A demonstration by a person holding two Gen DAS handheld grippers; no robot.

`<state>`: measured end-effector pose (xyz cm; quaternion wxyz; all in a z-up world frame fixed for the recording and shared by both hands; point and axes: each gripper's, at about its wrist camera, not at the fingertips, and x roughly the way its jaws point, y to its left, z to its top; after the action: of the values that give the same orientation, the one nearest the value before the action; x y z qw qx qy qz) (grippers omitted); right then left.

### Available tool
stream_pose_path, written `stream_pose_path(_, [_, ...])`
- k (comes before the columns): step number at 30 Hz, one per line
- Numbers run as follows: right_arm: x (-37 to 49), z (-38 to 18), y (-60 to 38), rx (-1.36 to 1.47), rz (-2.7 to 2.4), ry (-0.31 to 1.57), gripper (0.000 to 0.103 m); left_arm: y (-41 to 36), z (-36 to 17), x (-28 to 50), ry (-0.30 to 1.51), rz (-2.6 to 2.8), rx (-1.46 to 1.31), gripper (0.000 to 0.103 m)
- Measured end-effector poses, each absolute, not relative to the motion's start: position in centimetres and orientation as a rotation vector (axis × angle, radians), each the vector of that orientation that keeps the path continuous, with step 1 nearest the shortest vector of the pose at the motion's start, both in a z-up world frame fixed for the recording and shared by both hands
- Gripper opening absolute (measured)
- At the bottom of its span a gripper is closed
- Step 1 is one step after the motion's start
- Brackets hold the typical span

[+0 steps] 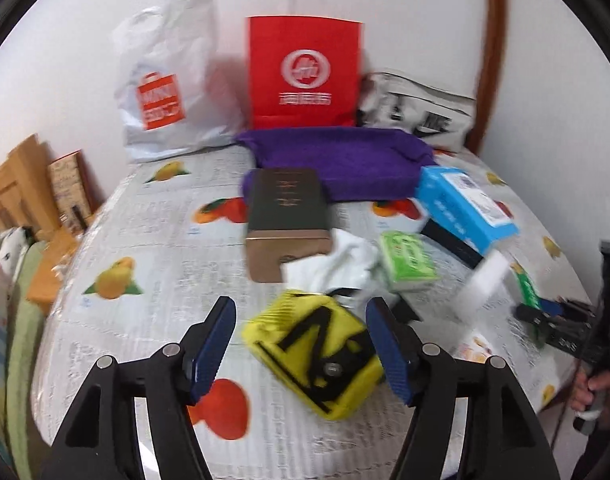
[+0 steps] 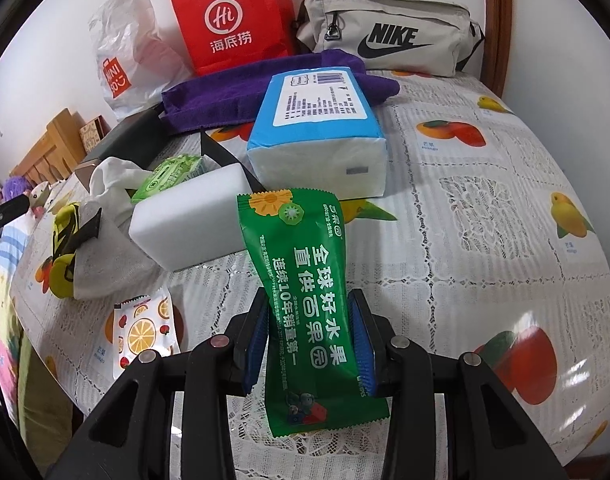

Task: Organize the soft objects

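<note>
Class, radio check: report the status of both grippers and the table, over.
Left gripper open around yellow pouch, not gripping. Right gripper shut on green packet. White foam block and blue tissue pack ahead.

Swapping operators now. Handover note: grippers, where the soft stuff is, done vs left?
Left gripper: jaws open, yellow pouch lying between them on the table, not gripped.
Right gripper: shut on green snack packet, held up off the table.
On the table: white sponge block, blue tissue pack, purple towel; bags at the back wall.
Done: nothing visibly sorted.
Left: place the packet, then the rest.
</note>
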<state>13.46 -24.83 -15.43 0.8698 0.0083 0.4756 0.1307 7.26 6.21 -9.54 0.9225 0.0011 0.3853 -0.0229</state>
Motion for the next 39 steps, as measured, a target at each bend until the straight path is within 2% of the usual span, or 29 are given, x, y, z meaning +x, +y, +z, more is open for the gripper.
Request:
stream_pose_path(7, [13.0, -15.5, -25.1, 0.021, 0.278, 0.993, 0.039, 2.0, -13.0, 8.8, 0.886, -0.164, 0.066, 0.066])
stream_pose_path(13, [13.0, -15.5, -25.4, 0.033, 0.278, 0.993, 0.039, 1.4, -15.8, 10.5, 0.948, -0.125, 0.122, 0.064])
stream_pose_path(15, [13.1, -15.6, -25.4, 0.037, 0.279, 0.994, 0.039, 1.8, -15.5, 10.6, 0.938, -0.123, 0.107, 0.04])
stream_pose_path(17, [13.2, -15.6, -25.4, 0.038, 0.28, 0.995, 0.039, 2.5, -14.7, 10.4, 0.931, -0.162, 0.048, 0.033])
stream_pose_path(18, [13.3, -15.7, -25.4, 0.04, 0.281, 0.995, 0.039, 2.9, -14.4, 10.4, 0.923, -0.181, 0.021, 0.026])
stream_pose_path(20, [13.3, -15.8, -25.4, 0.044, 0.283, 0.994, 0.039, 3.3, -14.4, 10.7, 0.929, -0.203, -0.015, 0.025])
stream_pose_path(26, [13.3, -15.9, -25.4, 0.045, 0.285, 0.994, 0.039, 4.1, -14.8, 11.2, 0.928, -0.165, -0.048, 0.009])
stream_pose_path(33, [13.3, -15.8, -25.3, 0.045, 0.282, 0.992, 0.039, 4.3, -15.4, 11.6, 0.916, -0.151, -0.045, 0.007])
stream_pose_path(39, [12.9, -15.2, -25.5, 0.044, 0.266, 0.974, 0.031, 5.2, -14.4, 10.7, 0.876, -0.15, -0.094, 0.005])
